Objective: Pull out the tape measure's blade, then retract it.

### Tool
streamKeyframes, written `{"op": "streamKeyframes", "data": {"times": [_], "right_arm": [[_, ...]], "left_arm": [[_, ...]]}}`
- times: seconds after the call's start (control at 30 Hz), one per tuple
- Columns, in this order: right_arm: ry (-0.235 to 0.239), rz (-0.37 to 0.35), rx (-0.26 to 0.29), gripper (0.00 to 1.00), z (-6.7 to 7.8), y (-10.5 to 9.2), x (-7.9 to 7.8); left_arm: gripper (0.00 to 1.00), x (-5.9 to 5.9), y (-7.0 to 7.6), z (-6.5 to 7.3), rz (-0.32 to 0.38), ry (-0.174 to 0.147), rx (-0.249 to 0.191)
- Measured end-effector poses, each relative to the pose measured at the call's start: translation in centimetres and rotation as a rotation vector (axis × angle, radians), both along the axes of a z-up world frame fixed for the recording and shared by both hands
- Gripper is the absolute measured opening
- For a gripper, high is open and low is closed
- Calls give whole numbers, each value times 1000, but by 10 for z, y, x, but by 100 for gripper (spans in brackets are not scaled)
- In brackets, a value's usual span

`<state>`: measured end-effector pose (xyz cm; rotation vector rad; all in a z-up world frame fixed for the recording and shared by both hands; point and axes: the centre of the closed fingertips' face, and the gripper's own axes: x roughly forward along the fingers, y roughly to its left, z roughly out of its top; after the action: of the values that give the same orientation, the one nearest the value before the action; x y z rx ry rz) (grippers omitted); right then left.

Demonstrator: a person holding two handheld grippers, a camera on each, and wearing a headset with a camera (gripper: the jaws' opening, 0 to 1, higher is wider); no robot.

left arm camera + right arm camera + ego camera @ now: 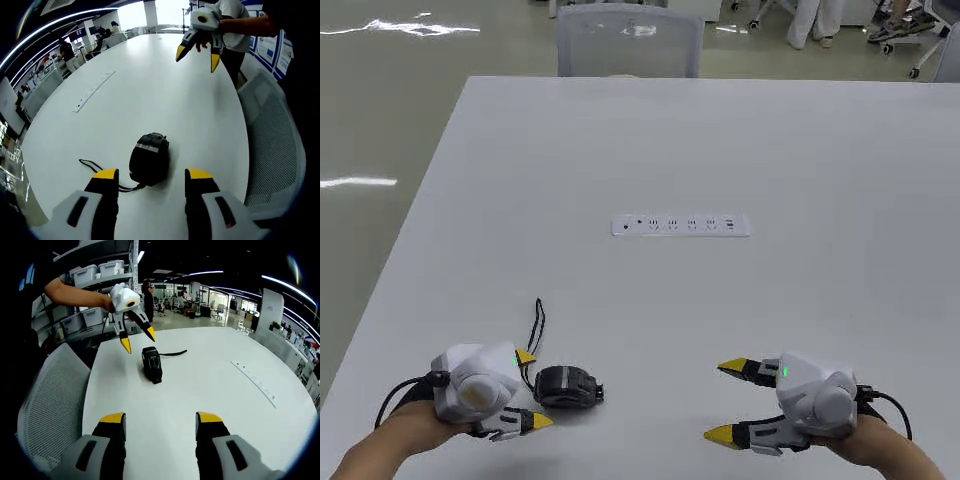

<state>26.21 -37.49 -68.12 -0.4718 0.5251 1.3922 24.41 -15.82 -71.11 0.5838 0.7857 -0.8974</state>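
Tape measure: The black tape measure (568, 386) lies on the white table (720, 140), near the person's edge on the left side.
Blade: No blade is sticking out. It looks all rolled up inside the case.
Strap: A thin black strap (536, 325) trails from the case across the table.
Step now: I think this is the very start. The case has not been picked up and the pulling has not begun.
Next move: One gripper needs to hold the case tight. The other needs to pinch the little tip of the blade and pull it straight out. The tip is small, and I cannot make it out here, so finding it may be the tricky part.
Left jaws: The left gripper (534, 389) is just beside the tape measure and points at it. Its jaws are spread wide and hold nothing. In the left gripper view the case sits just ahead of the two yellow tips, not between them.
Right jaws: The right gripper (718, 400) is well apart from the tape measure, off to the right. Its jaws are wide apart too, with nothing in them.
Farther out: A white power strip (681, 225) lies in the middle of the table. A grey chair (628, 40) stands at the far edge.
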Motion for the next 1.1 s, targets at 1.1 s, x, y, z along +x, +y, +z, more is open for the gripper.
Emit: {"op": "streamKeyframes", "data": {"times": [1.1], "right_arm": [[9,143,1,48,-36,70,18]], "left_arm": [[35,12,-8,-28,-181,63,49]]}}
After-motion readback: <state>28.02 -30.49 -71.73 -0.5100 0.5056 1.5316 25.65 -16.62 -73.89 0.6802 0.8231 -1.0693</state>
